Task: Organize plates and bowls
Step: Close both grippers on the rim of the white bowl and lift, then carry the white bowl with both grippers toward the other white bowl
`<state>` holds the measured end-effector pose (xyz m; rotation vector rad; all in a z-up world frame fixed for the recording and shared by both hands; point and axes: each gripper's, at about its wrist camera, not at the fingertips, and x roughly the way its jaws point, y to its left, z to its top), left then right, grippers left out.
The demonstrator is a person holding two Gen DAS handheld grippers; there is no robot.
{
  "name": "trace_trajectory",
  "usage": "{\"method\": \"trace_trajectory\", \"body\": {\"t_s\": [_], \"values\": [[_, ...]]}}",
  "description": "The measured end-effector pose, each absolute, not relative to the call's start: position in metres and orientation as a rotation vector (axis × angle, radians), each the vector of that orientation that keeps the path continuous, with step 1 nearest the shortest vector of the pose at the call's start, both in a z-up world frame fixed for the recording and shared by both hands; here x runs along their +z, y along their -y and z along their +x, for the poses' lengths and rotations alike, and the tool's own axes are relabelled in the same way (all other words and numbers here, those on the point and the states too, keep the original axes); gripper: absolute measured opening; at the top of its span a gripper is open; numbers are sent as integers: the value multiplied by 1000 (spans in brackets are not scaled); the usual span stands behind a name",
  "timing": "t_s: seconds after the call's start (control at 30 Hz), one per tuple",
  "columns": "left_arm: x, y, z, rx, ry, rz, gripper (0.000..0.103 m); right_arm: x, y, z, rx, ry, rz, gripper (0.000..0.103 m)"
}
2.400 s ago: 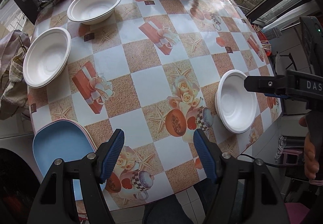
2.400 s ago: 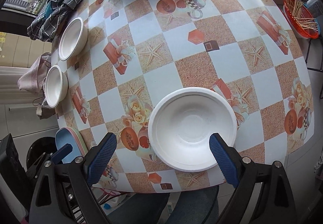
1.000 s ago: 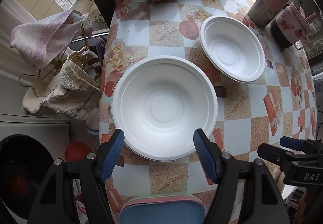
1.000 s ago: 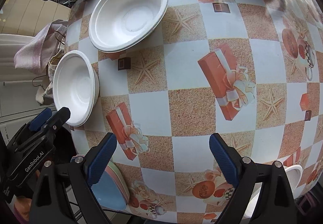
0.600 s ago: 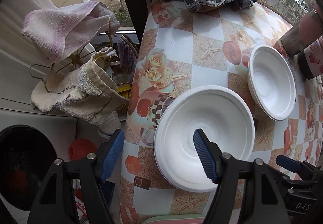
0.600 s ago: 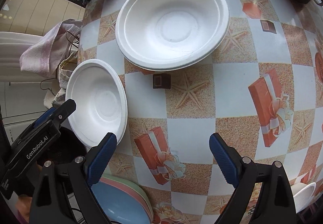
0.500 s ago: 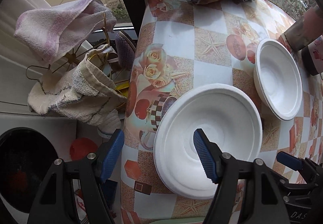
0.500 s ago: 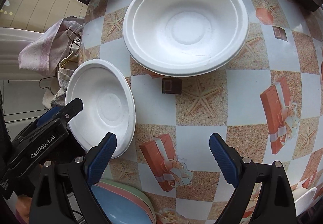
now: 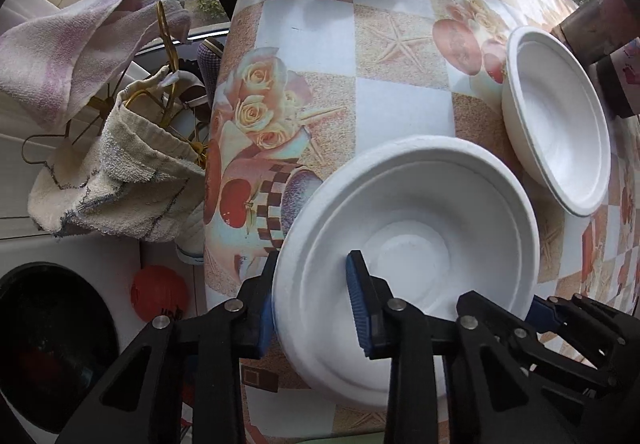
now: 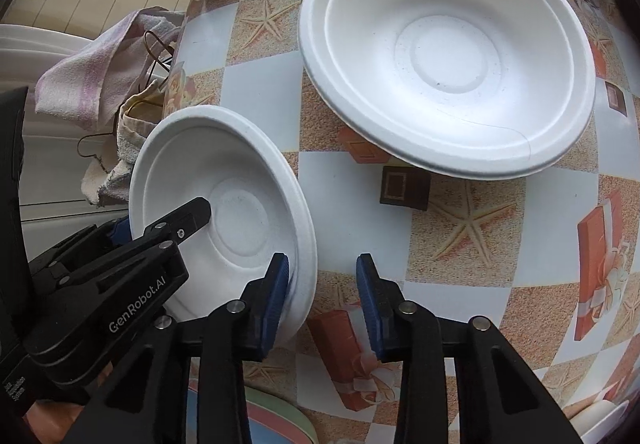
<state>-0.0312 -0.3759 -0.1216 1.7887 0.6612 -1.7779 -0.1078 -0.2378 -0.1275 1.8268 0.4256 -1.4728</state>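
Jaws of the left gripper (image 9: 314, 302) pinch the near rim of a white bowl (image 9: 408, 244), one blue pad outside the wall and the other inside the basin, so the rim sits clamped between them. That gripper reaches in from the table's left edge, low and angled forward. The right gripper (image 10: 322, 298) comes in beside it over the table (image 9: 396, 112), its jaws partly spread; its left pad touches the outer wall of the same bowl on the opposite rim, while the right pad hangs over bare tablecloth and nothing is clamped between them.

Going by size, the round table with its checked cloth of roses, starfish and gift boxes fills both views. A second white bowl (image 10: 448, 48) rests on it farther in, close to the held one but apart from it, with a dark cup (image 9: 592, 24) just beyond it. The held bowl sits right at the table's left edge, its rim overhanging slightly and tilted. Past that edge hang towels (image 9: 92, 132) on a wire rack, close to the left gripper. A stack of pastel plates (image 10: 276, 424) peeks in at the near edge under the right gripper. Open cloth lies to the right of both bowls.
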Motion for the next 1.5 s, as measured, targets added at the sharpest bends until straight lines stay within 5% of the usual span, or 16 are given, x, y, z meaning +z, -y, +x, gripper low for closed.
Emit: {"method": "trace_trajectory", "body": {"t_s": [0.53,0.87,1.5], "values": [[-122,222,-45,-1916,-479,2003,34,-126,102,-115,-1539,-536,1911,19],[-123,141,-23,-1915,-344,2088,46,-134,32,-93,-1491,-473,2015,22],[-78,120,-2,-1926,-384,2043,47,-89,-8,-117,-1508,-367,1938,23]]}}
